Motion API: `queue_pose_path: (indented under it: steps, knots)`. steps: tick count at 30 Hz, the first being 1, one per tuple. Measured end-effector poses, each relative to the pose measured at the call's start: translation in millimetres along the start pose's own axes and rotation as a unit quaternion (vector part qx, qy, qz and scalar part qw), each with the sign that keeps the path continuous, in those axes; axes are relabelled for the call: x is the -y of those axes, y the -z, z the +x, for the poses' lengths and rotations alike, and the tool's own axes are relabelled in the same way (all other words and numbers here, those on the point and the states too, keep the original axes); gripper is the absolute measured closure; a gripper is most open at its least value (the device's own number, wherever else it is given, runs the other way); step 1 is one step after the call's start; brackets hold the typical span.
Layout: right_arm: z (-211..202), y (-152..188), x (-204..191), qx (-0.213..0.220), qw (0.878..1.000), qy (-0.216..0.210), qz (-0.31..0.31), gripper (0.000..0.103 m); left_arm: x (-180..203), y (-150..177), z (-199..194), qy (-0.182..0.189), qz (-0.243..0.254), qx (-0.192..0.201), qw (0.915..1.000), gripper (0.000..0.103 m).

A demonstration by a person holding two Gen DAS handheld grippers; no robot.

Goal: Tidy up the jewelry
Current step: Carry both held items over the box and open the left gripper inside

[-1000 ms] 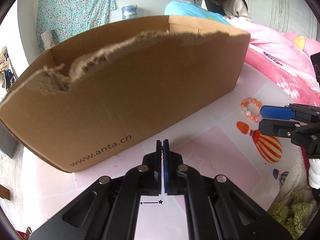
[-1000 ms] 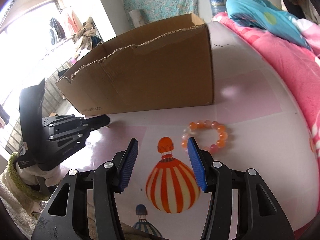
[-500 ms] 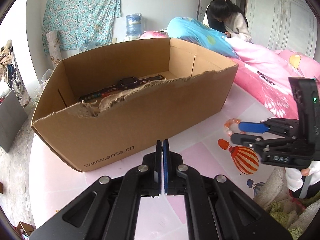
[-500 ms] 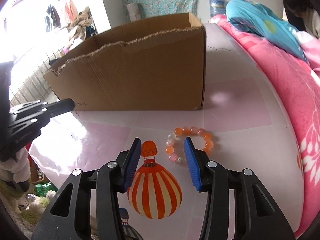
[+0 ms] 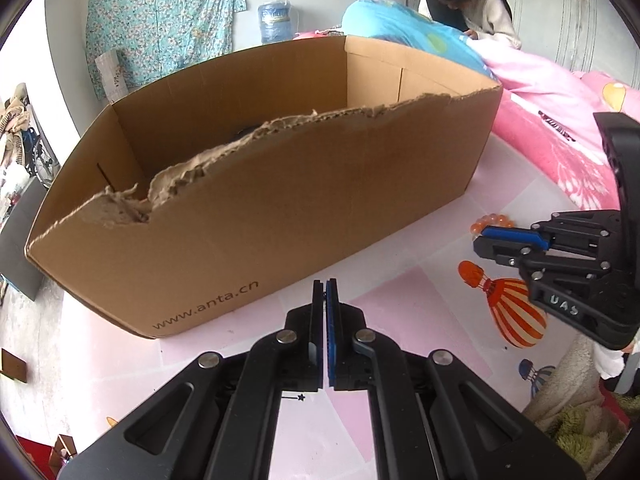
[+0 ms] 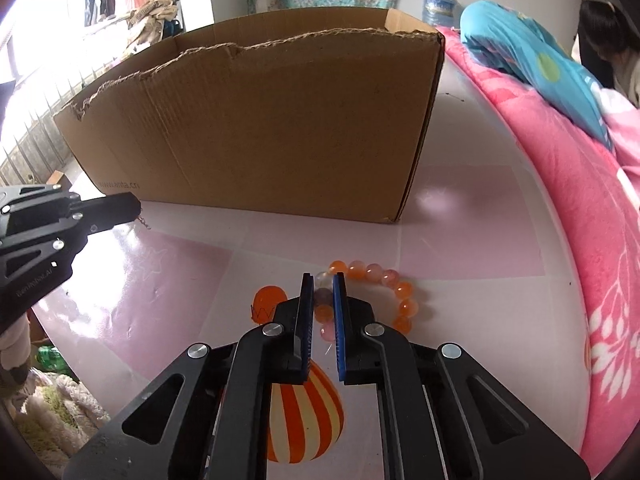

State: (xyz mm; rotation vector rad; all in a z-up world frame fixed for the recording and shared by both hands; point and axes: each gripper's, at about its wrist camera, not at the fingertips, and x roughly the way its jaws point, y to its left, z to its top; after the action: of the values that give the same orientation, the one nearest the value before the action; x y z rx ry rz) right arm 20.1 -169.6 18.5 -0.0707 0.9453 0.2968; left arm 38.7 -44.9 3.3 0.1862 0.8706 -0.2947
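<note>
An orange and pink bead bracelet lies on the pink table in front of a brown cardboard box. My right gripper has its jaws closed on the bracelet's near-left beads; it also shows in the left wrist view with the bracelet behind it. My left gripper is shut near the box's front wall. In the right wrist view a thin chain hangs from the left gripper.
The table has pink squares and a striped balloon print. A pink quilt lies on the right. A person sits at the back. A fluffy rug lies below the table edge.
My right gripper has moved forward and closed its jaws around the bracelet's beads. My left gripper has dropped lower and closer to the box front, still shut.
</note>
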Motion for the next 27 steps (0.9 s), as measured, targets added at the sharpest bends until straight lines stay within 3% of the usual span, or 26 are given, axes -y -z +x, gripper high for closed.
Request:
queue_pose_path:
  steps: [5, 12, 27]
  knots:
    - [-6.5, -4.0, 17.8, 0.01, 0.998, -0.039, 0.055, 0.096, 1.1, -1.9, 4.1, -0.007, 0.004, -0.007, 0.9999, 0.102]
    - [-23.2, -10.2, 51.0, 0.037, 0.985, -0.102, 0.134, 0.096, 1.7, -2.6, 5.1, -0.015, 0.005, -0.011, 0.9998, 0.102]
    - [-46.7, -8.8, 57.2, 0.075, 0.974, -0.137, 0.162, 0.096, 4.8, -5.7, -0.3, -0.026, 0.011, -0.007, 0.9996, 0.102]
